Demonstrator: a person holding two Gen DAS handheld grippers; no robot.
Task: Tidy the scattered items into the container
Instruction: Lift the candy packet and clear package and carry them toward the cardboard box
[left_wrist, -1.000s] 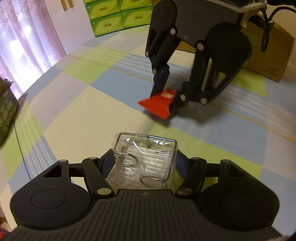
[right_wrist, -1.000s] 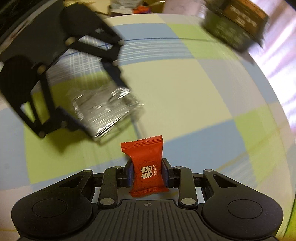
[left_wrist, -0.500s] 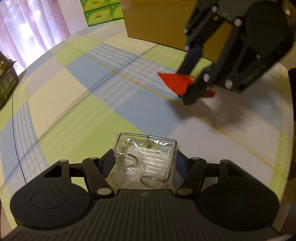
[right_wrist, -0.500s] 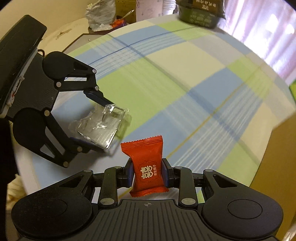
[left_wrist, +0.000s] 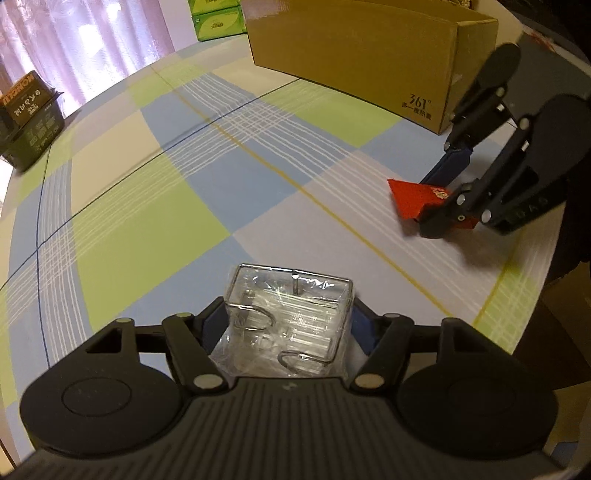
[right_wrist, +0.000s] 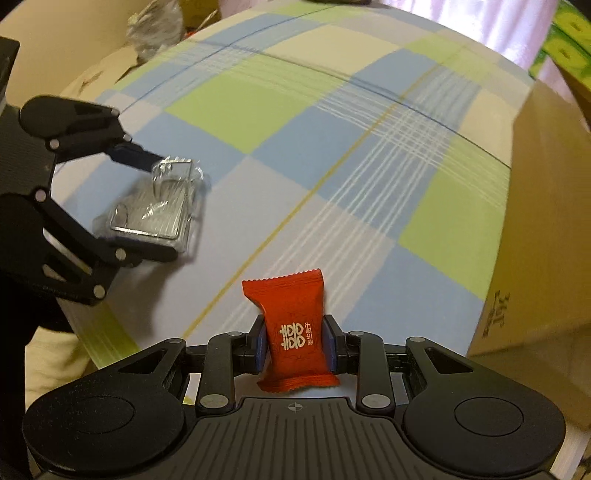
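I have both grippers loaded above the checked tablecloth (left_wrist: 155, 229). My left gripper (left_wrist: 288, 325) pinches the clear-wrapped wire hook pack (left_wrist: 291, 325), its jaws pressed against the pack's two sides; the pack's long axis runs forward, out past the fingertips. My right gripper (right_wrist: 295, 343) clamps the red candy sachet (right_wrist: 293, 332) across its waist, and the sachet stands upright with its crimped top edge pointing away from the camera. Neither item touches the cloth, as far as I can judge. The cardboard box (left_wrist: 354, 55), which I take to be the container, lies ahead and to the right of the left gripper, well apart from it. In the right wrist view the same box fills the right edge of the frame, near the right gripper. I judge the right hand to be the nearer one, so its sachet should go first. The box opening is not visible in either view. The next move therefore calls for lifting above the box wall before the jaws are released.
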